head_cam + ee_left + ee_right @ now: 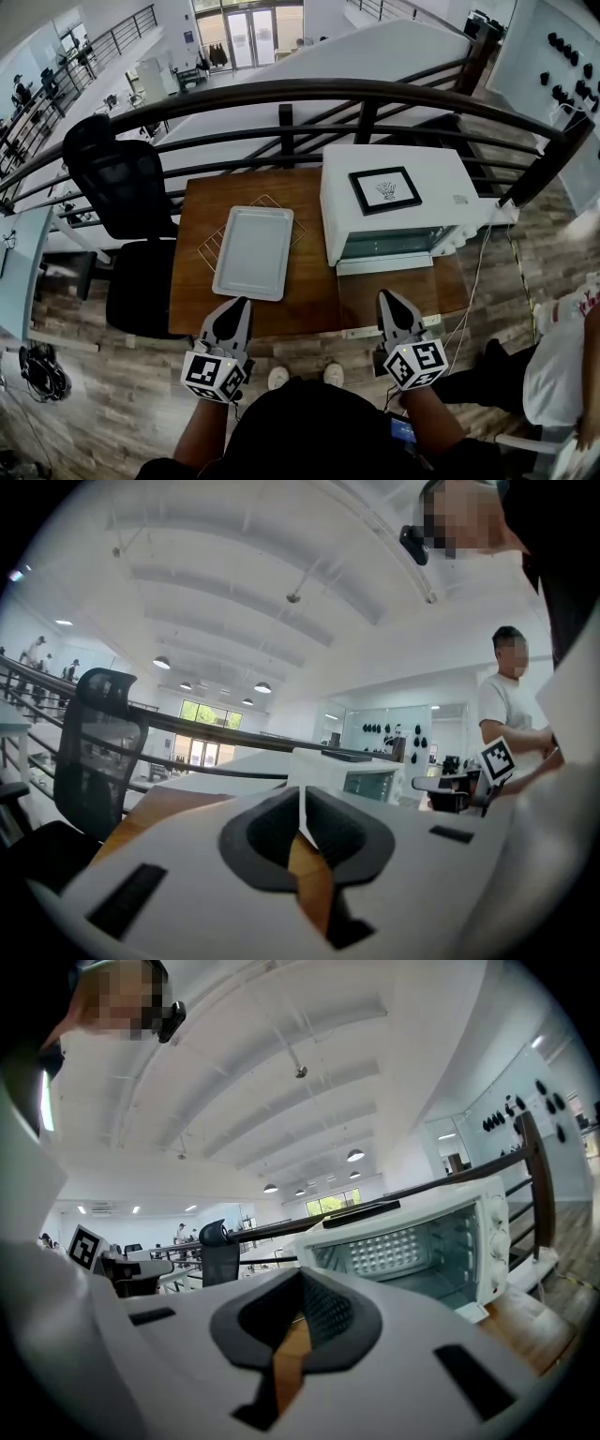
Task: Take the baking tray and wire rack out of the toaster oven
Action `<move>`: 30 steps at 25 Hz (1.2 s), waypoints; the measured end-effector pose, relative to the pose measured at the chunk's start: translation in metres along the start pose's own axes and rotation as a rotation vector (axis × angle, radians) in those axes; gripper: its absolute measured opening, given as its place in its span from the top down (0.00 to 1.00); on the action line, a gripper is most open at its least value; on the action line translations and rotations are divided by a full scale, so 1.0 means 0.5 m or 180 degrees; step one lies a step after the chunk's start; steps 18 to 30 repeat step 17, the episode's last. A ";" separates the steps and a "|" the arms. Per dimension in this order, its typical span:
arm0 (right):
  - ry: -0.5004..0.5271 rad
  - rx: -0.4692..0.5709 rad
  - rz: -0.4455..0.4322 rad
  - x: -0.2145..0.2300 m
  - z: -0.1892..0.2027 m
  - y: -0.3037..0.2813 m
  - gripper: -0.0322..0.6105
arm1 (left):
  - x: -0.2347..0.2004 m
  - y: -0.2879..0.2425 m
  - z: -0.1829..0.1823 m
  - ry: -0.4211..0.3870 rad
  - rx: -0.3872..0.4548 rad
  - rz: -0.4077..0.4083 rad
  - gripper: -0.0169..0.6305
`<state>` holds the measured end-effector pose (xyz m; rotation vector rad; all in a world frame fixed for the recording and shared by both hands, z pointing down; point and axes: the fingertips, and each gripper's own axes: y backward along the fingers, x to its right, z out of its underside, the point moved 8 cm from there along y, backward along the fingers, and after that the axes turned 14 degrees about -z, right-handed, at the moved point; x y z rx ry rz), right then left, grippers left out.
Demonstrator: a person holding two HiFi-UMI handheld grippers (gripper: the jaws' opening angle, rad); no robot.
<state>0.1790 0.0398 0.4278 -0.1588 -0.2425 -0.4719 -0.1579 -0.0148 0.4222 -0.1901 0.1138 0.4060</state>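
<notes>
The baking tray (253,251) is laid on the wire rack (212,244) on the wooden table (314,302), just left of the toaster oven (433,199), whose door is opened. The left gripper (241,302) and the right gripper (385,297) are held closed at the near table edge, with nothing gripped.
</notes>
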 end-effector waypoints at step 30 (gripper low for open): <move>-0.0029 0.0008 0.0011 -0.008 0.006 -0.002 0.96 | -0.017 0.007 -0.001 -0.0013 -0.0012 -0.0030 0.93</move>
